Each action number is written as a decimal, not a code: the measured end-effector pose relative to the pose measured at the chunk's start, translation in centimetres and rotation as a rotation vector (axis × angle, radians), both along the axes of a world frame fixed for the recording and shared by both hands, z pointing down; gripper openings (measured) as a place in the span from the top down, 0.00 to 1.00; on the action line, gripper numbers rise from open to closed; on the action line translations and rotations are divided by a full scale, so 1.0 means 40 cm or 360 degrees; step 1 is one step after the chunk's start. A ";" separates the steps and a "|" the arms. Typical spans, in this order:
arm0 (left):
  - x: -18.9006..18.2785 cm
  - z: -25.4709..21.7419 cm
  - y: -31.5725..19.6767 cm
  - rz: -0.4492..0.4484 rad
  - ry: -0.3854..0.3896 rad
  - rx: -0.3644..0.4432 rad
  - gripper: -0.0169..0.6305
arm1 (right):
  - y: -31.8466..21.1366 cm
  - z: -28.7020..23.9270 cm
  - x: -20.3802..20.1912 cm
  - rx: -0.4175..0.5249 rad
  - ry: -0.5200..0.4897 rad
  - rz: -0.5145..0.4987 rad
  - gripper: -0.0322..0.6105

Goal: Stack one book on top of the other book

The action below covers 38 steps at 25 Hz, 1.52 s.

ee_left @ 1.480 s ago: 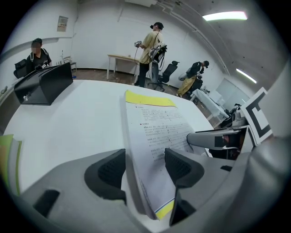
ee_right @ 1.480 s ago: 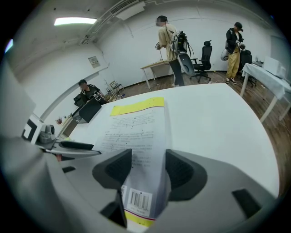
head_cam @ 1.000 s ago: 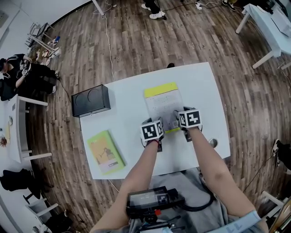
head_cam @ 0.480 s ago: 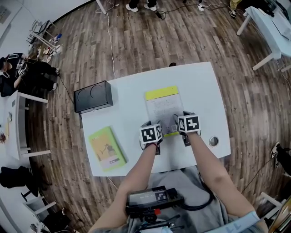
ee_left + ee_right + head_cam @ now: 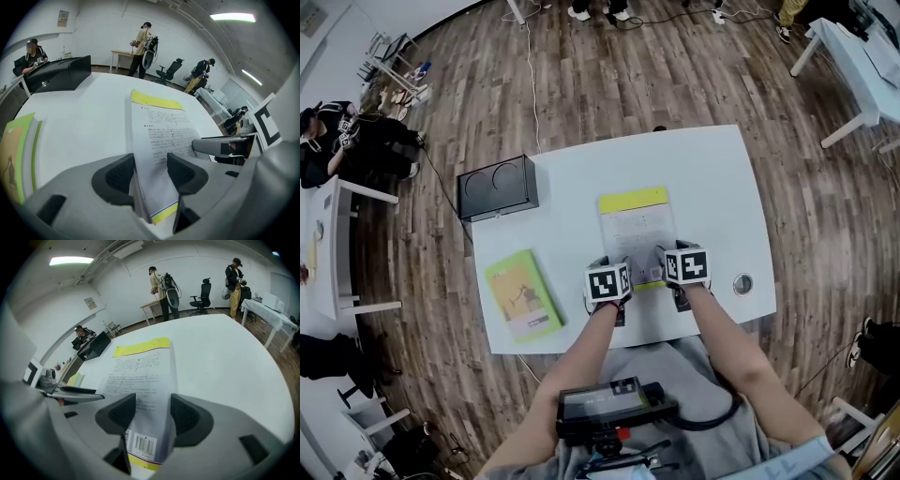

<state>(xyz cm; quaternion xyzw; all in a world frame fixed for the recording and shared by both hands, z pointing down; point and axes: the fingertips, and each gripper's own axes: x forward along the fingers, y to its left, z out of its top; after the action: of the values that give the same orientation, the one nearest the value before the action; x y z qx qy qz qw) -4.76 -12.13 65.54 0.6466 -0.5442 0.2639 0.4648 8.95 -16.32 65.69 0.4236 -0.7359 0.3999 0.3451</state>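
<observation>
Two grippers, one book. The left gripper (image 5: 151,171) had its fingers (image 5: 117,176) pinching the near-left corner of the white book (image 5: 636,230). The right gripper (image 5: 153,413) pinched the near-right corner the same way. In both gripper views the book's edge sat between the pads w/ no gap I could see.

What changed vs a sec before: both hands had pulled back toward the near edge of the worktop (image 5: 712,187), and the book came w/ them. Its yellow-striped near end ended up closer to that edge than it was. Couldn't tell from the head view if it hung over. Finger spread looked the same throughout, so the grip held during the slide.

The green book (image 5: 523,295) lay well apart at the near left of the worktop, untouched. A black box (image 5: 497,187) sat at the far left.

What it meant, imo: the pull-back was prob just to get a solid hold on the corners, so the actual stacking hadn't started yet. The next bit would need a lift and a carry left over the green one. Both corners have to stay level, b/c a book held only by its near end could sag or slip out.
</observation>
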 end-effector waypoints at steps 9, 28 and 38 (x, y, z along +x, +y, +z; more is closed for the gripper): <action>-0.019 0.003 0.095 0.0054 0.0023 -0.0031 0.61 | 0.099 0.002 -0.019 -0.0047 0.0000 -0.0039 0.57; -0.022 0.000 0.139 0.0139 0.0225 -0.0036 0.59 | 0.154 0.004 -0.027 0.0022 -0.0070 -0.0177 0.57; -0.117 -0.117 0.232 0.0041 0.0463 0.0143 0.55 | 0.134 -0.082 0.056 0.0146 -0.0105 -0.0114 0.57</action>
<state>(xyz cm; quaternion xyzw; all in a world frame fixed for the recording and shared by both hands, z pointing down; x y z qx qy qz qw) -9.45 -2.85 60.85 0.7050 -0.4741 0.1488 0.5060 11.19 -10.96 62.40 0.3989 -0.7792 0.3668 0.3150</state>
